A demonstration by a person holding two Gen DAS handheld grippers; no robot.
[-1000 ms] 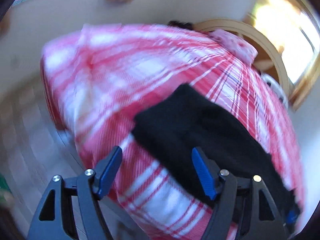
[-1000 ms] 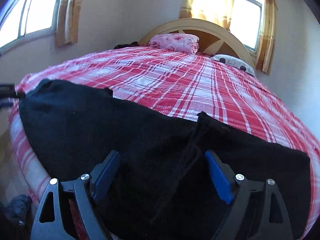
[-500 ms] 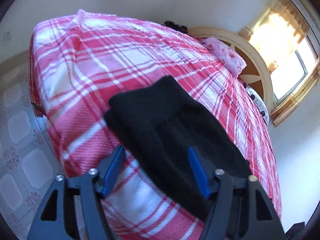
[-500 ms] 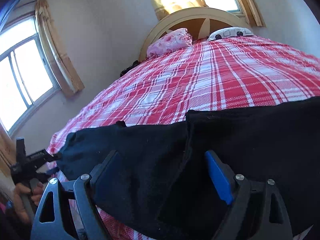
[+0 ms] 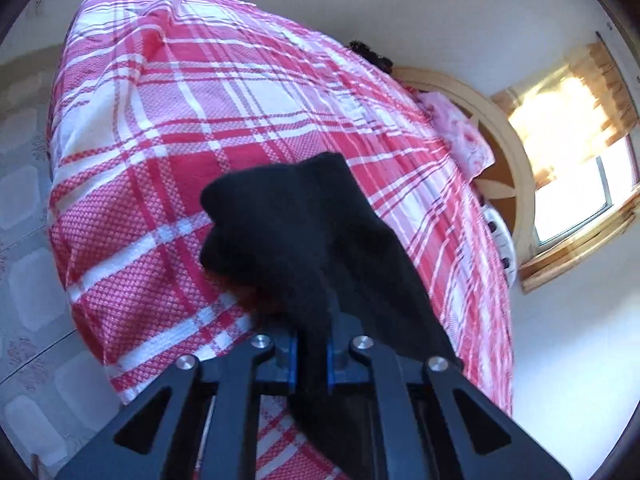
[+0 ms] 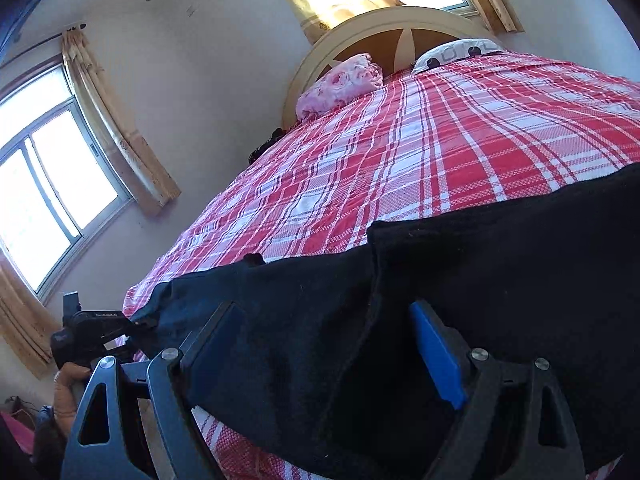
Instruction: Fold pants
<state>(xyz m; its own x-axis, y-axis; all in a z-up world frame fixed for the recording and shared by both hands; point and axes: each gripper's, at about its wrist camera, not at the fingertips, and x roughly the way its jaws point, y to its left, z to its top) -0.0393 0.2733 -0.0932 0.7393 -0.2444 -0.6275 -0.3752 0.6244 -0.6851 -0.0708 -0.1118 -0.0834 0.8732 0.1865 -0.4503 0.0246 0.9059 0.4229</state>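
Half a second ago the left gripper (image 5: 311, 354) stood wide over one end of the black pants (image 5: 304, 232); its jaws have just been closing, and that end is now pinched tight between the blue pads, the cloth bunched up ahead of them. These pants lie across the near edge of the red-and-white plaid bedspread (image 5: 168, 128). Seen from the right wrist, the right gripper (image 6: 332, 344) is spread wide with its blue fingers (image 6: 436, 352) over the dark fabric, gripping nothing as far as the view allows. At far left there, a hand (image 6: 66, 390) holds the other tool. A pink pillow (image 6: 340, 84) rests by the headboard (image 6: 404, 26).
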